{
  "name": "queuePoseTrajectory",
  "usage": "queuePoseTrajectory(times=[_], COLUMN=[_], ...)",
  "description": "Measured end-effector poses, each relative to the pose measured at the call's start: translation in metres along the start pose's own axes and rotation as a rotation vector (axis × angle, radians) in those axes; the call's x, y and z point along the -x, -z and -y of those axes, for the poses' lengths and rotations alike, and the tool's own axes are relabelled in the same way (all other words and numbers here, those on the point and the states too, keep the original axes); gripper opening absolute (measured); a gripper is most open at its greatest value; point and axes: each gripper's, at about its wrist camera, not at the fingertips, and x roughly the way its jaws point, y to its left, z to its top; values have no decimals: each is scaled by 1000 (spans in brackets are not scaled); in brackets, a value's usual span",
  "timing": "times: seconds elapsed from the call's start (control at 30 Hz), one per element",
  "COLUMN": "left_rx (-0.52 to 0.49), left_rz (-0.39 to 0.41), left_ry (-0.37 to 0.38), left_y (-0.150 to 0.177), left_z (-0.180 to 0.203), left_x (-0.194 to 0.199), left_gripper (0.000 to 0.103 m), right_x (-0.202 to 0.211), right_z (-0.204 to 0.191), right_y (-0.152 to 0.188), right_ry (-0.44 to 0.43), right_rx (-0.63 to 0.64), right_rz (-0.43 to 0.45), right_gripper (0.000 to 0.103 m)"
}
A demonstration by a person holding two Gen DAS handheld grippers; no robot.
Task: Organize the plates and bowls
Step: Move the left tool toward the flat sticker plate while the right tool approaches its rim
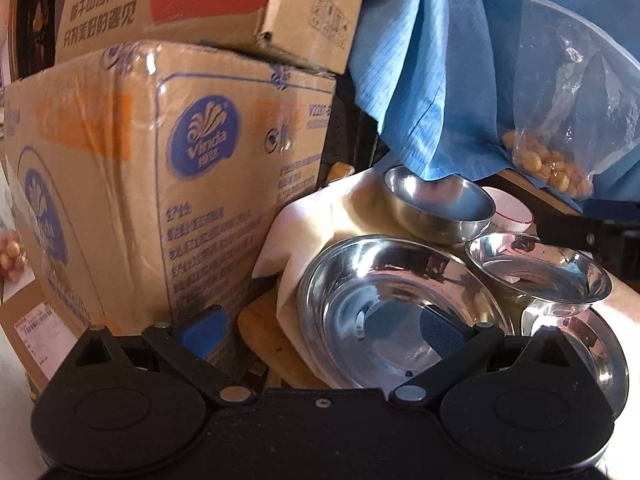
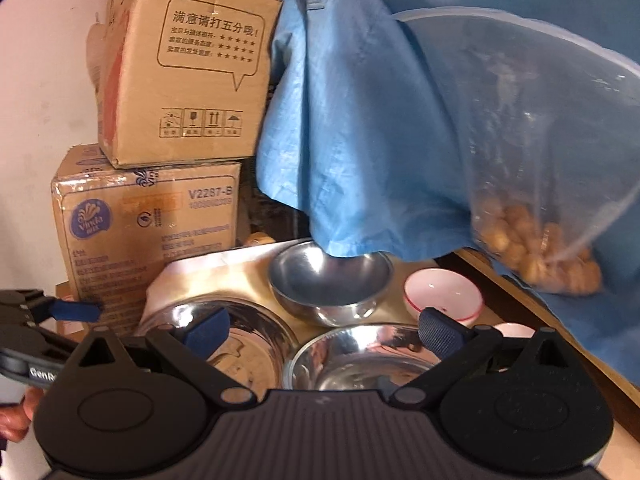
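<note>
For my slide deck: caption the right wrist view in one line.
Open right gripper poised over steel bowls and a pink bowl, with boxes and blue cloth behind.

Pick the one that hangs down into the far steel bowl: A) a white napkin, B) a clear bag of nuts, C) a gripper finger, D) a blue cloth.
D: the blue cloth droops so that its lower corner dips inside the rim of the far steel bowl; the bag hangs off to the right, clear of it.

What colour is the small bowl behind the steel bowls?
White with a red rim line, small bowl; clearest in the right wrist view.
</note>
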Motion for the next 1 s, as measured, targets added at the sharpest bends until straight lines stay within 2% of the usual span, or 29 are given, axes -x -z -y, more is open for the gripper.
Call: queuePoseTrajectory(times=[0.4,0.53,0.73,0.83,1.0], left_rx=[15,5,-33,-44,-65], left_rz=[-2,21,75,79,42], left_ry=[17,23,67,114,217], left_y=[4,0,-15,-20,-23], left_z=[-7,-5,14,29,54], left_x=[4,8,6,0,-13], left_gripper=[102,102,102,102,102], right_x=[-15,-10,0,2,3], right_z=[-10,-5,30,46,64], right_y=[-2,0,6,12,24], right_ry=[-134,-71,88,145,183], right_rx=[3,-17,-107,-138,-182], right_rz=[-57,-54,-62,-77,-99], right_gripper=[103,103,103,103,102])
